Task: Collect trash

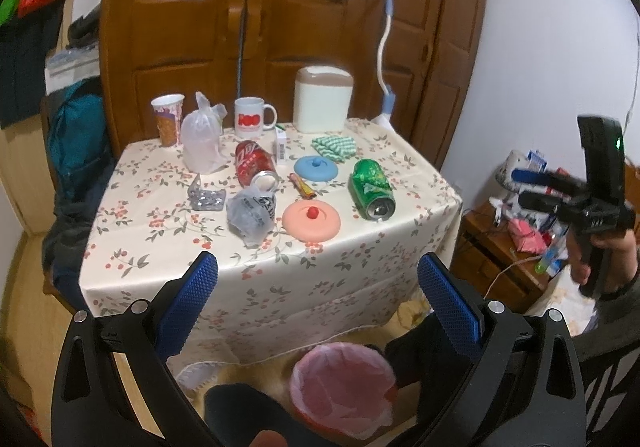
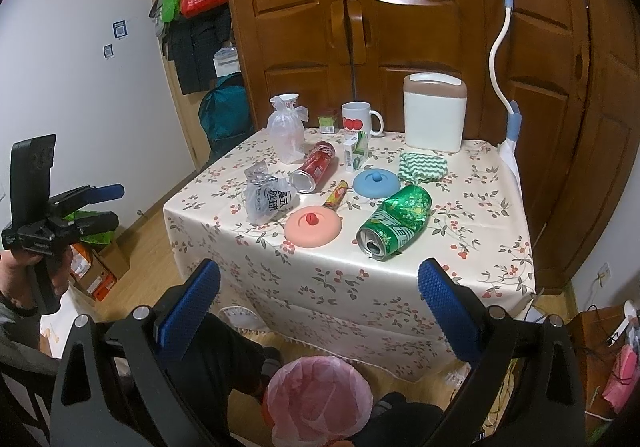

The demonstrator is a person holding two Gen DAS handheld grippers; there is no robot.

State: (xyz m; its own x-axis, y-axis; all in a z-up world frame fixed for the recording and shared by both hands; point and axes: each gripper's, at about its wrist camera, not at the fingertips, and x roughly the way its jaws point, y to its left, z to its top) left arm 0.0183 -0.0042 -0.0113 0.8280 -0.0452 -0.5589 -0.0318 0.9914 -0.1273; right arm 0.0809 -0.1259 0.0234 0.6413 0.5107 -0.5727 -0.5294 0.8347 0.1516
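Tablecloth's (image 2: 360,287) near edge, uncluttered.

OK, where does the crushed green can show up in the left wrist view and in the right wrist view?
Left wrist view: the green can lies on its side at the table's right, open end toward the camera.
Right wrist view: the green can lies near the front edge, right of centre.
Shared landmark: the pink lid sits just left of the can in both.

Table's (image 2: 360,287) near edge clear; cans (image 2: 396,225) perhaps crowd centre.
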